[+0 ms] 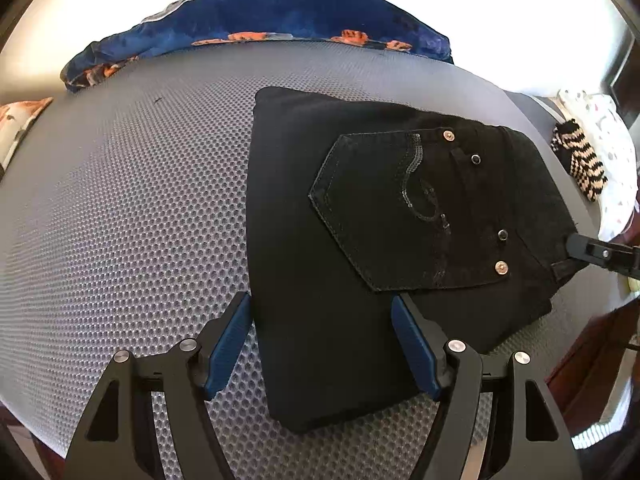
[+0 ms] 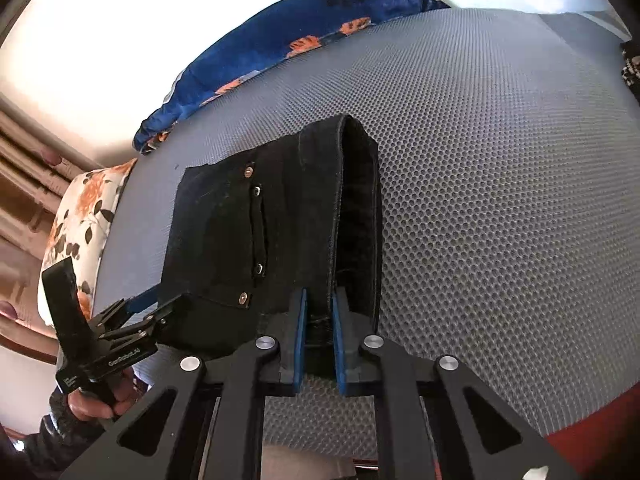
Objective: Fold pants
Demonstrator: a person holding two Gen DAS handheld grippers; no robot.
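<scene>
Folded black denim pants lie mid-bed on the grey honeycomb mattress pad. Right tongs clamp the waistband; left tongs stand apart over the near fold. A tug risks undoing the stack.

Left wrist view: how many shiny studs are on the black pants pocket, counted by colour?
Copper rivets: 2 and
Dark studs: 2 and
Total: 4, all on the black pants.
</scene>
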